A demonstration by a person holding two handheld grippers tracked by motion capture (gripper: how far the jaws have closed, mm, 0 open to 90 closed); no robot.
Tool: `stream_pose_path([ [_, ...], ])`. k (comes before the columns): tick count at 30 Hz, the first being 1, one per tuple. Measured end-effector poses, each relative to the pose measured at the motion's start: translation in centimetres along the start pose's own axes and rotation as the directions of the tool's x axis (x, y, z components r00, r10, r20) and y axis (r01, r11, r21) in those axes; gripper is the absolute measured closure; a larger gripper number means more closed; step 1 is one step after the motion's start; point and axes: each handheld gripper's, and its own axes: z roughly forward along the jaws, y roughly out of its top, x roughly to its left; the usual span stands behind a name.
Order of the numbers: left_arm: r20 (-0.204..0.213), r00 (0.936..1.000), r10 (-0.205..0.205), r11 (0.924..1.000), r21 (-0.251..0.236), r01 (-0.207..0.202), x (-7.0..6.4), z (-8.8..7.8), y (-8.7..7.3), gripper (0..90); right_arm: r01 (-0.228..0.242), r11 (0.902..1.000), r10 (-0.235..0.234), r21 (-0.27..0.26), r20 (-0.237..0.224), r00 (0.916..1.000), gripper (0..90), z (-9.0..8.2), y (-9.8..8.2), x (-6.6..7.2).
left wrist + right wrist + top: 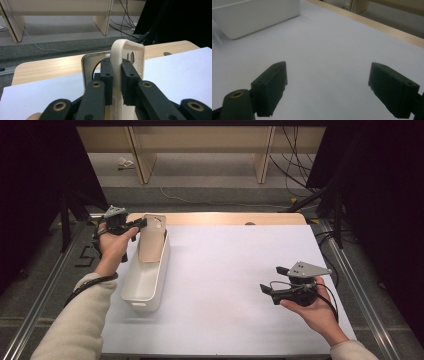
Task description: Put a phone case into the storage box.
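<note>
Pinching the beige, flat plastic lid with a rounded top between its two black jaws, my left claw holds it tilted at the far end of the long white plastic bin, its lower part inside. My right claw hangs spread wide and empty over the white-covered bench, well apart from the bin.
</note>
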Motion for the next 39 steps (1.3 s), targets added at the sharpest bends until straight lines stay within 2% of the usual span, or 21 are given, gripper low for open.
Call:
stream_pose_path([
  [14, -0.024, 0.9997, -0.004, 0.9999, 0.017, 0.004, 0.39, 0.5, -0.69, 79.0, 0.001, 1.0, -0.001, 0.003, -0.003, 1.0, 16.3, 0.0, 0.01, 0.01],
  [27, -0.081, 0.9963, 0.029, 0.999, 0.036, -0.026, 0.57, 0.73, -0.73, 76.2, 0.002, 1.0, -0.002, 0.002, -0.005, 1.0, 16.3, 0.0, 0.0, 0.01],
  [39, -0.099, 0.9936, 0.055, 0.998, 0.038, -0.051, 0.48, 0.24, -0.6, 72.5, 0.004, 1.0, -0.004, 0.003, -0.004, 1.0, 16.3, 0.02, 0.01, 0.03],
])
